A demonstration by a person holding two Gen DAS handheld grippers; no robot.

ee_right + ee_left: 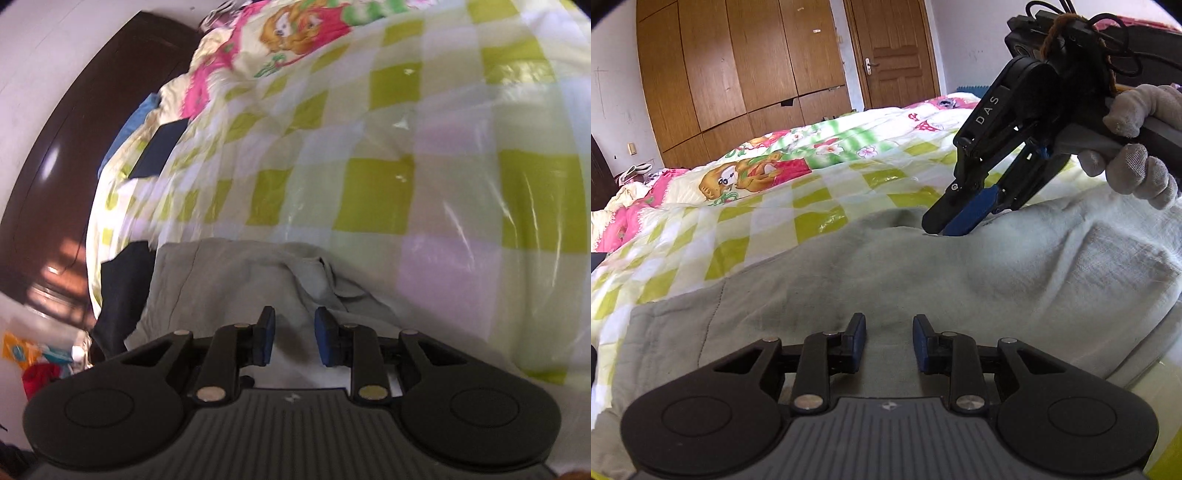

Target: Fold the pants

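The pale grey pants (923,280) lie bunched on the bed, with a stitched hem at the left. My left gripper (889,341) is open, its blue pads just above the cloth, holding nothing. My right gripper (947,230) shows in the left wrist view at the upper right, held by a gloved hand, its tips pointing down onto the far edge of the pants. In the right wrist view the right gripper (293,339) is open over a rumpled fold of the pants (236,280).
A green and white checked plastic sheet (783,218) covers the bed, with a cartoon print quilt (753,173) behind it. Wooden wardrobes (738,66) and a door (894,55) stand at the back. A dark garment (122,291) hangs at the bed's left edge.
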